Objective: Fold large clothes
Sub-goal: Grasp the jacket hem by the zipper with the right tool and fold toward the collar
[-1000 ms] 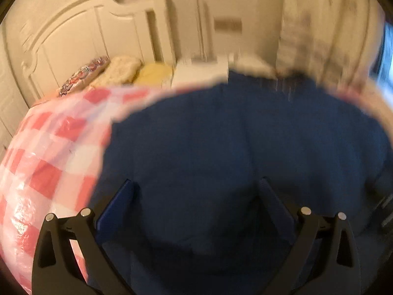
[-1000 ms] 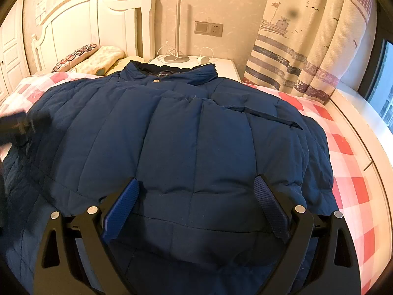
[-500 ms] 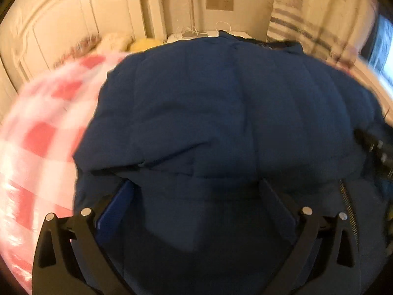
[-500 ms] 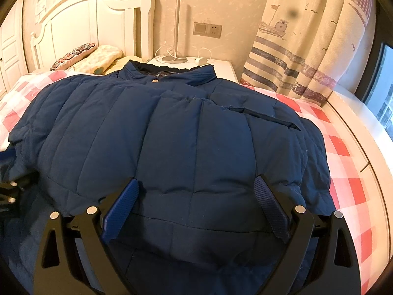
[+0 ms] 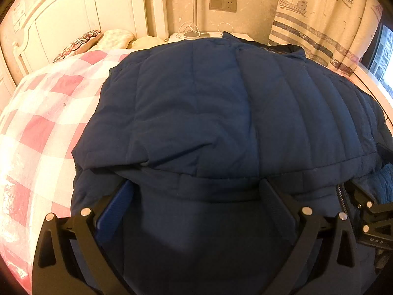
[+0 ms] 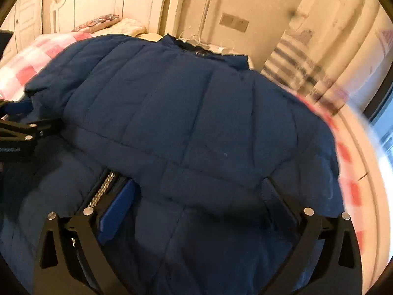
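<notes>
A large navy quilted jacket (image 5: 221, 113) lies spread on the bed, collar toward the headboard; it also fills the right wrist view (image 6: 191, 113). My left gripper (image 5: 196, 196) is open, its jaws wide apart over the jacket's hem, nothing held. My right gripper (image 6: 199, 196) is open too, low over the hem beside the metal zipper (image 6: 102, 190). Each gripper shows in the other's view: the right one at the right edge (image 5: 371, 218), the left one at the left edge (image 6: 17, 132).
The red-and-white checked bedspread (image 5: 41, 127) shows left of the jacket. A white headboard (image 5: 81, 17) and pillows (image 5: 98, 40) are at the back, with a nightstand (image 5: 196, 35) and striped curtain (image 5: 319, 24) to the right.
My left gripper swung right over the jacket's hem. My right gripper moved left and dipped toward the zipper edge. Both stayed open.
</notes>
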The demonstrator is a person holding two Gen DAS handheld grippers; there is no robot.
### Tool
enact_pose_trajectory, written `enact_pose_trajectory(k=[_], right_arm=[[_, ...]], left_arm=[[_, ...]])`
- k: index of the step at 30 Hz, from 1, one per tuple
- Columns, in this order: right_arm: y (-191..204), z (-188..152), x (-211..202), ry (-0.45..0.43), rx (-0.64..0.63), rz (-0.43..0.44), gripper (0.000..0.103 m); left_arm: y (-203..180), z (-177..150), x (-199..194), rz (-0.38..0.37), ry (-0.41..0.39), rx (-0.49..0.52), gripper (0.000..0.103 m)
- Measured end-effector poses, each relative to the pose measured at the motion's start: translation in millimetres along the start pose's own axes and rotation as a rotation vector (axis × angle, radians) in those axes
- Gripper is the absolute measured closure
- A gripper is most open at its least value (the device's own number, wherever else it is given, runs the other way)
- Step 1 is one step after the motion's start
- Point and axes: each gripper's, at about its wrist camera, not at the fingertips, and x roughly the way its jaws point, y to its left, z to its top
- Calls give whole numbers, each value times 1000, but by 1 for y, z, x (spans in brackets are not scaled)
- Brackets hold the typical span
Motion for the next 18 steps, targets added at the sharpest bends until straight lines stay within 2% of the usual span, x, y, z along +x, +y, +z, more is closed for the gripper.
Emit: enact_pose_trajectory(k=[2,6,8,9,10,12,13,15,17,18], right_arm=[[-3,0,-5,8,16,10,4],[-9,-12,-38,-68,90,43,5],[-8,-21,-34,-33,85,36,5],[-6,-27,-21,27,66,42,5],[-8,-30,-14,46,84,72,5],[-12,-27,-16,57,105,83,5],[-12,-26,-21,55,107,61,5],[-5,-27,-38,-11,93,62,5],[3,-30,-48,-51,54,90,5],[9,-33,-46,-35,29,86,5]], left_arm=[[1,-1,0,-1,1,0,2],[2,-1,-1,1,1,0,2],[2,-1,-1,3,-1,1,2],[2,-1,-1,4,-1,1,2],[2,-1,0,6,-1,1,2],[2,0,-1,8,2,3,2],[1,0,-2,16,3,-1,2],[2,-5,-20,59,-47,-32,4],[0,-15,-46,-20,-115,-46,3],[-2,-19,-50,-27,-117,-37,2]])
